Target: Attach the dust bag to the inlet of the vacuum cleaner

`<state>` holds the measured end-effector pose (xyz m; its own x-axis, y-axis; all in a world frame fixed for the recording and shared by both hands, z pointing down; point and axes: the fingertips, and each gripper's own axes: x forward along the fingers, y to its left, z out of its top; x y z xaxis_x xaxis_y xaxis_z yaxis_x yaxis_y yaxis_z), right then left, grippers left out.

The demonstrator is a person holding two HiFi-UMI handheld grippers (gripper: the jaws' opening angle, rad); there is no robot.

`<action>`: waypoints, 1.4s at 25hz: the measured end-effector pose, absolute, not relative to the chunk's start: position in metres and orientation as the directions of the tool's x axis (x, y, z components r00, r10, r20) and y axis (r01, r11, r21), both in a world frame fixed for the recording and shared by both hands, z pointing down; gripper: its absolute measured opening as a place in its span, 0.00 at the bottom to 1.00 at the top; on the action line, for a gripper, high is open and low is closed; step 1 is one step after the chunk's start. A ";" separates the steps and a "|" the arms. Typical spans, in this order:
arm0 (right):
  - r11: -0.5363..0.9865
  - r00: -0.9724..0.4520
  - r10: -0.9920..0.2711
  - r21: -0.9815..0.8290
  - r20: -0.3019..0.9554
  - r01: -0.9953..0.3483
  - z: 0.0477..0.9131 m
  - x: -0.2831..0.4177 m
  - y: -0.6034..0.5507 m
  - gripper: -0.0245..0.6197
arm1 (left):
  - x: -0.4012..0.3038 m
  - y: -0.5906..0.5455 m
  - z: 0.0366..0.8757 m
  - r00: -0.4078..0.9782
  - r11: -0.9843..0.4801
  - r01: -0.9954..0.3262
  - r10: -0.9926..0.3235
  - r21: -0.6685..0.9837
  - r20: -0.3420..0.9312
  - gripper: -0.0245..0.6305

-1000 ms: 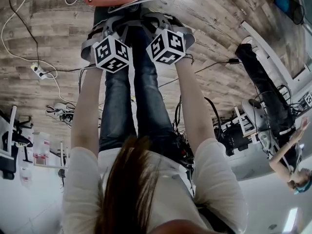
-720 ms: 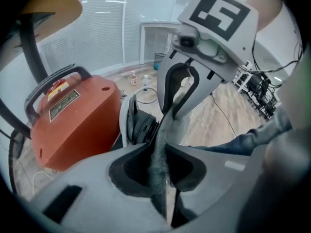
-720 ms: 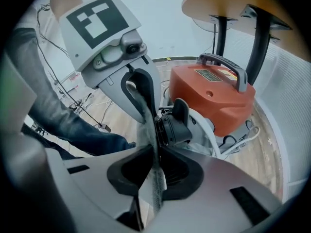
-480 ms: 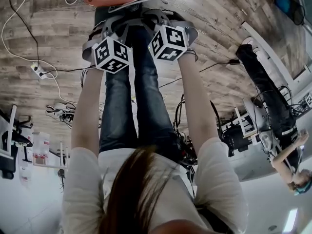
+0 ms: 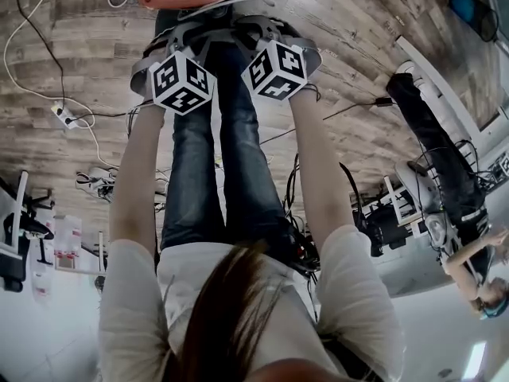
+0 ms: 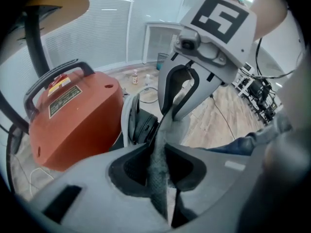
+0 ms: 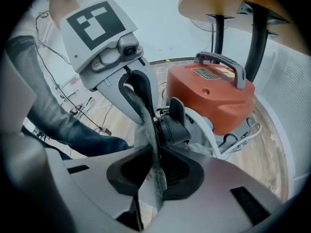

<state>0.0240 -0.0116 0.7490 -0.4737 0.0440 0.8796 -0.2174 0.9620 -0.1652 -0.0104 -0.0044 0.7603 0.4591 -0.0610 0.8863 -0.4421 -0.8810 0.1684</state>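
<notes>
Dust bag (image 6: 156, 178) stretched as a strip of grey cloth between the two grippers, just in front of the orange vacuum cleaner (image 6: 73, 120) and right beside its black round inlet (image 6: 143, 127). Pinched by the left gripper (image 6: 163, 159), jaws closed down to a narrow gap, cloth pressed flat between the pads. Pinched the same way by the right gripper (image 7: 155, 171), jaws almost together on the opposite edge of the cloth. Nothing else in either grip. Both tools angled steeply down and close side by side, facing one another across the inlet, above a wooden floor (image 5: 64, 46).

Step in hand, judged from this: lining up the mouth of the bag with the inlet, pale cloth already bunched beside the black port. Mouth seated on the port or only lying against it: cannot tell, far side hidden behind cloth and jaws.

Next move, as a guess: keep both pinches firm, hold the mouth spread, and push it squarely over the port, right down to a full seat all round. Calls for even movement from both sides, thin limp cloth being likely to fold or slip off one edge under an uneven pull. Release only after a snug fit.
</notes>
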 end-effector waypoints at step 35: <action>0.992 -0.431 0.111 -0.128 0.896 -0.011 0.750 0.021 -0.012 0.14 | -0.011 -0.004 0.761 0.439 -0.846 -0.503 -0.073 0.178 0.896 0.16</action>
